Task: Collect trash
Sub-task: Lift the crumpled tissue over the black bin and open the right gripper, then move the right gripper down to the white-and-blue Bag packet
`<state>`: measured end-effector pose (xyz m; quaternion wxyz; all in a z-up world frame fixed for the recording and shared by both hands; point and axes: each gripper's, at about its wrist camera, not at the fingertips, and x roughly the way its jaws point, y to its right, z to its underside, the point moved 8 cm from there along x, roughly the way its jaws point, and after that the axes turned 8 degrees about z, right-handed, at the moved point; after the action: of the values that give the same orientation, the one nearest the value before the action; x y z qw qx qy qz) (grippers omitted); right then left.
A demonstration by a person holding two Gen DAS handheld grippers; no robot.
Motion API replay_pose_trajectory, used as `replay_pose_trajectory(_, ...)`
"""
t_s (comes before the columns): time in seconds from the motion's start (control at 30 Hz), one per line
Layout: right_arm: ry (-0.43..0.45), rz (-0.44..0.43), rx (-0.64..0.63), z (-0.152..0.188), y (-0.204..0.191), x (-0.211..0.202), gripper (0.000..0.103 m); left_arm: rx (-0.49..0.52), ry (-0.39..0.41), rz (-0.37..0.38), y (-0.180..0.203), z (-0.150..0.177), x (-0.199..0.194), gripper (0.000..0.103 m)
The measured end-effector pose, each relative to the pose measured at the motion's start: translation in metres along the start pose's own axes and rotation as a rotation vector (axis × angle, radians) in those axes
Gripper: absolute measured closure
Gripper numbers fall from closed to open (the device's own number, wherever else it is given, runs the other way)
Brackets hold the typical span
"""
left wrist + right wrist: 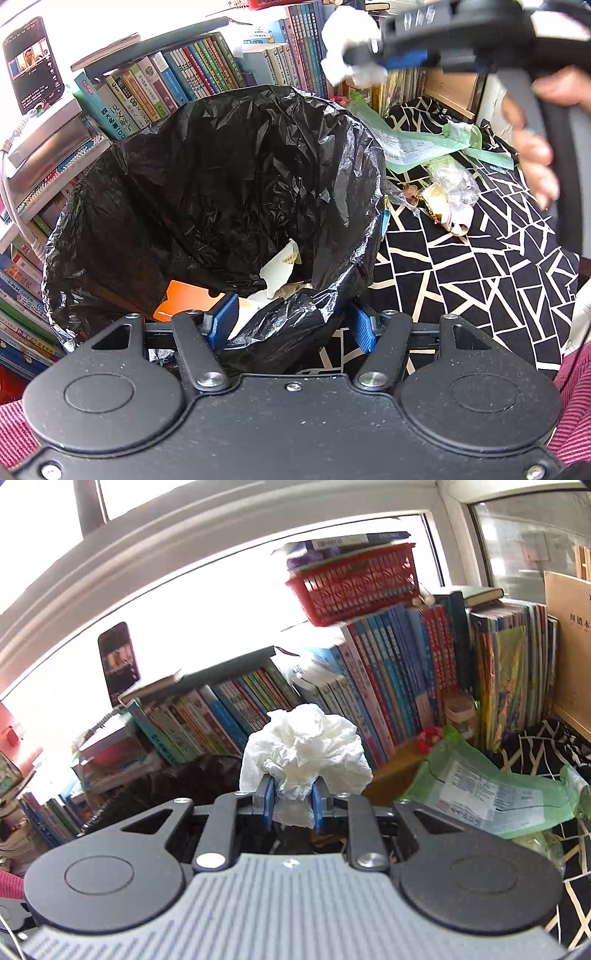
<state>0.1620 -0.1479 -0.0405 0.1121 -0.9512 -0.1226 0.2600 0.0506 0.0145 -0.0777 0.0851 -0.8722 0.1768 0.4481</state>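
Left gripper [291,325] low in its own view, blue pads [224,320] set on either side of the near rim of the bin bag [229,177], the black plastic bunched between them; pads appear pressed to the fold, so a grip on the rim. Bag mouth stands wide and crumpled. Down inside: a pale torn wrapper [282,264] and an orange card [184,301] near the bottom, close to the gripped rim. Right gripper [291,805] clamped on a wad of white tissue [306,749], pads narrow, the wad bulging above and beyond the fingertips. In the left view the same tissue [349,44] hangs in the air above the far rim of the bag, clear of it, with the person's hand [535,147] wrapped on the gripper handle at the right edge. Cloth [491,258] under everything is black with white cracked lines (a bed or table cover, cannot tell which). On it, just right of the bag: a green plastic mailer [417,147] with a printed label, lying flat, and nearer the middle a clump of clear film and food scraps [447,199]. Along the cloth's far edge, rows of books [388,686], a red basket [354,587] on top of them. A phone [33,62] stands lit at the far left. Striped pink sleeve [572,406] at the bottom corners.
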Motion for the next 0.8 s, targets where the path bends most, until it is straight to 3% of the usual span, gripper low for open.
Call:
replay_pose_trajectory(0.17, 0.039, -0.131, -0.03, -0.007, -0.03, -0.02, 0.074, 0.001, 0.0, -0.001, 0.0, 0.001, 0.0, 0.042)
replay_pose_trajectory(0.4, -0.024, -0.186, -0.107, 0.014, -0.058, -0.009, 0.069, 0.002, -0.001, -0.001, -0.001, 0.002, 0.0, 0.042)
replay_pose_trajectory(0.57, -0.055, -0.198, -0.142, 0.027, -0.067, -0.005, 0.039, 0.002, -0.001, -0.002, 0.0, 0.002, 0.0, 0.042)
replay_pose_trajectory(0.8, -0.036, -0.177, -0.134, 0.024, -0.061, -0.005, 0.027, 0.004, -0.001, 0.0, -0.001, 0.003, -0.001, 0.042)
